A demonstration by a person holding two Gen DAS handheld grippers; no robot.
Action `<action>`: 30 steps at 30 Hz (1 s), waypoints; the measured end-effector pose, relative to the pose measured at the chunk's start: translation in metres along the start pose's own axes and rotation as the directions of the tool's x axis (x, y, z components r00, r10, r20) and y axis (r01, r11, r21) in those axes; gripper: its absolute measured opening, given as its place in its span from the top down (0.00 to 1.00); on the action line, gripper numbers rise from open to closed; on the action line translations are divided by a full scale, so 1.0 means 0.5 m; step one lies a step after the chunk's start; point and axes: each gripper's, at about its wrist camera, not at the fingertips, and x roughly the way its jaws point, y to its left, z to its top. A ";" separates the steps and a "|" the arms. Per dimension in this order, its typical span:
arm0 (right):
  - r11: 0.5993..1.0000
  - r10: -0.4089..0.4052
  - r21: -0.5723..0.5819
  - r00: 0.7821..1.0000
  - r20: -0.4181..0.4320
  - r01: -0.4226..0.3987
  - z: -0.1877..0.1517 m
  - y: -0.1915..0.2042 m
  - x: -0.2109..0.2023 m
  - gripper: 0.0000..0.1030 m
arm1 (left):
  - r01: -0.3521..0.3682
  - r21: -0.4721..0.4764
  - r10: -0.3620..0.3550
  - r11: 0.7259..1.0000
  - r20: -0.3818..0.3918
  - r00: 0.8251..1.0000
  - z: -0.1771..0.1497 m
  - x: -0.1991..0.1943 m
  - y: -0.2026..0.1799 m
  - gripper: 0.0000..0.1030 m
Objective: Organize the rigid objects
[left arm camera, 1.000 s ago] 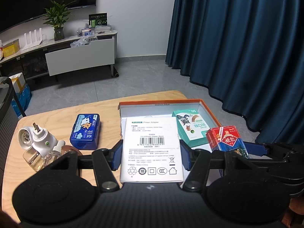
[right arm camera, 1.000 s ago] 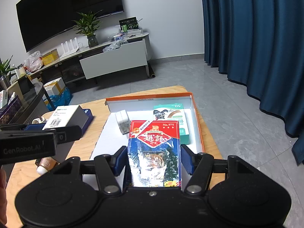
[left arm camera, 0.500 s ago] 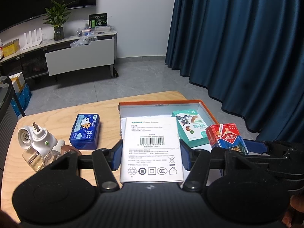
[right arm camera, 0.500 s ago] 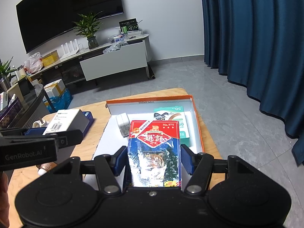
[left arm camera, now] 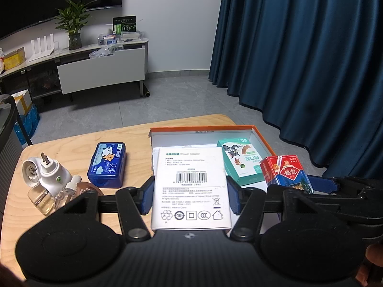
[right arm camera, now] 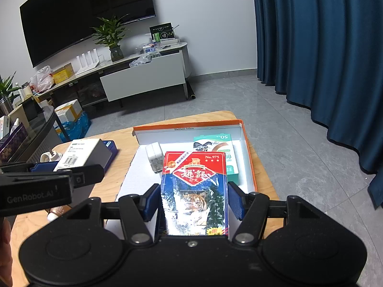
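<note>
The white power adapter box (left arm camera: 191, 186) sits clamped between the blue pads of the left gripper (left arm camera: 190, 197), label up, held above the table (left arm camera: 71, 143) just short of the orange tray (left arm camera: 203, 128). The card pack with the tiger print (right arm camera: 195, 191) is pinched the same way in the right gripper (right arm camera: 194, 202), hanging over the tray's near end. Ahead of that claw, inside the tray, lie the teal bandage box (right arm camera: 226, 153) to its right and a small white cube plug (right arm camera: 154, 154) to its left. To place well, lower each box flat into bare floor, the pack in the gap between those two, and release only once it rests. The blue tin (left arm camera: 107, 165) and the vaporizer bottles (left arm camera: 45, 179), left of the left claw, remain outside.
</note>
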 end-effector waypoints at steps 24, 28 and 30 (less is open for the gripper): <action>1.000 -0.003 0.001 1.000 -0.003 0.003 0.000 0.003 0.006 0.30 | 0.004 -0.008 -0.004 1.000 -0.001 1.000 -0.003 0.000 -0.003 0.42; 1.000 -0.003 0.001 1.000 -0.003 0.003 0.001 0.002 0.005 0.30 | 0.006 -0.010 -0.006 1.000 -0.001 1.000 -0.003 0.002 -0.002 0.42; 1.000 -0.003 -0.002 1.000 -0.004 0.003 0.000 0.003 0.005 0.30 | 0.006 -0.009 -0.006 1.000 -0.002 1.000 -0.003 0.002 -0.002 0.42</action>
